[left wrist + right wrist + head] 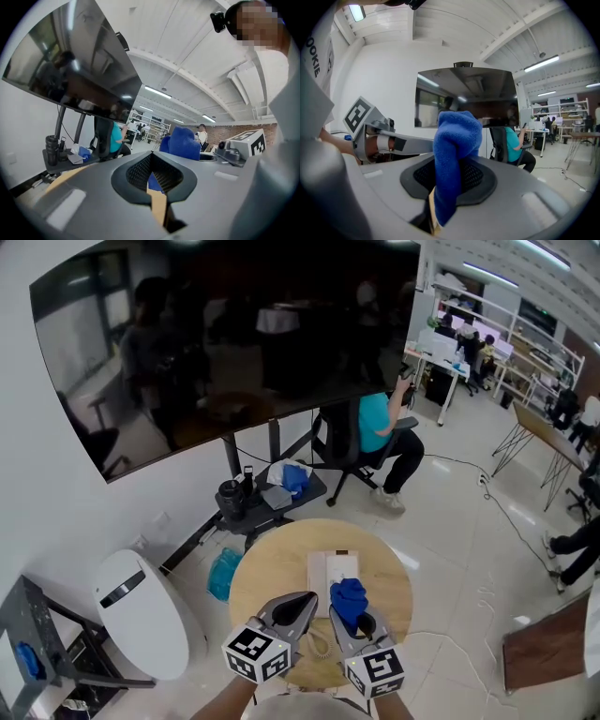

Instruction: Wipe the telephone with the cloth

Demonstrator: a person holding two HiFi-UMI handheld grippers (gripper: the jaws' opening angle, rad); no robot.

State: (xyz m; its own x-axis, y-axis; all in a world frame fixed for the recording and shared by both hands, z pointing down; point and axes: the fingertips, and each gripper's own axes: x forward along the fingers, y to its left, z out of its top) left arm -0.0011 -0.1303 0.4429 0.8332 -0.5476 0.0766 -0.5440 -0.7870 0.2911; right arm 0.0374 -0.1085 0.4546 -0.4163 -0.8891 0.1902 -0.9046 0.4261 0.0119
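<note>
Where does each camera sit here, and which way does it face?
Head view: on the person's head, steeply down at the table, telephone, left gripper, right gripper, forearms.
Left gripper view: on that gripper, along its shut jaws, toward the screen.
Right gripper view: on that gripper, along jaws clamping the cloth.
Shared: both gripper views show the cloth and screen.

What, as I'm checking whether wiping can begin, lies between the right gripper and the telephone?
The blue cloth, clamped in the right gripper, sits over the telephone; the head view shows it.
</note>
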